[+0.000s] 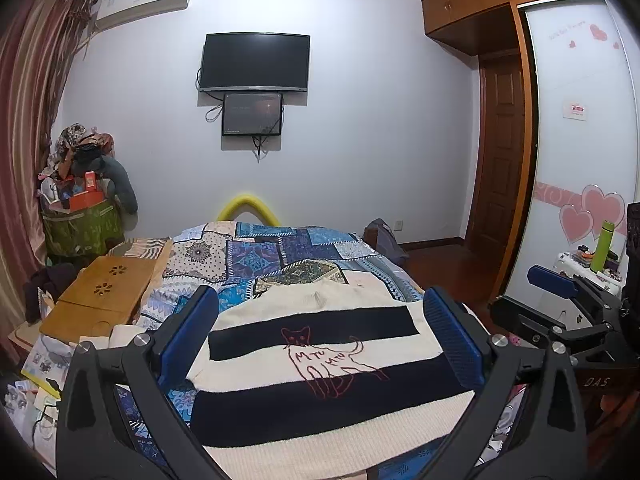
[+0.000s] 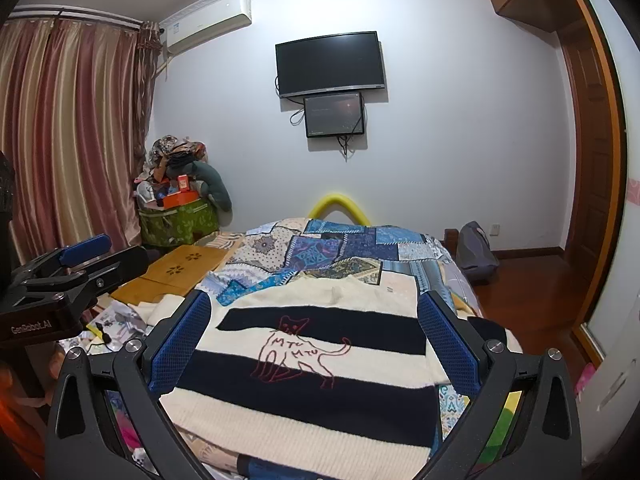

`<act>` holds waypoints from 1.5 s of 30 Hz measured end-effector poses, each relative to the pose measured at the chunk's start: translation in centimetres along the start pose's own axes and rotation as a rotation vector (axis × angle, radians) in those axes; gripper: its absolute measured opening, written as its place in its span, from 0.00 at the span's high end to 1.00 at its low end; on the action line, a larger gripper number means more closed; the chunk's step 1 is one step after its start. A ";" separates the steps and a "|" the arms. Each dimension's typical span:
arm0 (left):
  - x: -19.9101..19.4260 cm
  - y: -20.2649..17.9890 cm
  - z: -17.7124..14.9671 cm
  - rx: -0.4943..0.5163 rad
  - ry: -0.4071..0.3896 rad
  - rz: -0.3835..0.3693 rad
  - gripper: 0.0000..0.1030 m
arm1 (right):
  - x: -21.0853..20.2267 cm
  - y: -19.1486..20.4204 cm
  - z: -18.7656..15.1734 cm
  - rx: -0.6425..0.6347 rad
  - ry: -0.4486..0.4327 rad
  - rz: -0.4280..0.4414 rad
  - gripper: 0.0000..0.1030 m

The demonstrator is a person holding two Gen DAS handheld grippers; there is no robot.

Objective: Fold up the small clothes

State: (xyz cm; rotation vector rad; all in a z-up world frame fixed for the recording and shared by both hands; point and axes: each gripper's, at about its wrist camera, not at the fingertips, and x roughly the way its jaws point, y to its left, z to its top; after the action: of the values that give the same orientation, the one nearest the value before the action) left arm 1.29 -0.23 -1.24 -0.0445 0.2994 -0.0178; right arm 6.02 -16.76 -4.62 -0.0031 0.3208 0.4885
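My left gripper (image 1: pixel 320 336) hangs with its jaws wide apart over the striped sweater (image 1: pixel 320 364), lying flat on the patchwork quilt (image 1: pixel 280 252), seemingly untouched. My right gripper (image 2: pixel 314 336) gapes likewise above those 2 dark stripes.

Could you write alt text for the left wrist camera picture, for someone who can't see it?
A cream and black striped sweater with a red outlined cat lies flat on a patchwork-covered bed, framed by the open blue-padded fingers of the left gripper. The right gripper shows at the right edge; a dark TV hangs on the far wall.
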 end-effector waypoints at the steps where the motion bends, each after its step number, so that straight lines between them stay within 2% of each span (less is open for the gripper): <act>1: 0.0 0.0 0.0 0.001 0.000 0.001 0.00 | 0.0 0.0 0.0 0.000 0.000 0.001 0.01; 45: -0.4 0.1 0.4 0.015 -0.013 -0.008 0.00 | -0.1 0.1 0.5 -0.010 -0.014 -0.009 0.01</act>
State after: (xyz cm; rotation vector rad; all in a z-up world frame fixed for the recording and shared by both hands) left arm 1.00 -0.15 -0.74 -0.0313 0.2863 -0.0275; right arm 6.08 -16.64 -4.10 -0.0108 0.3044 0.4811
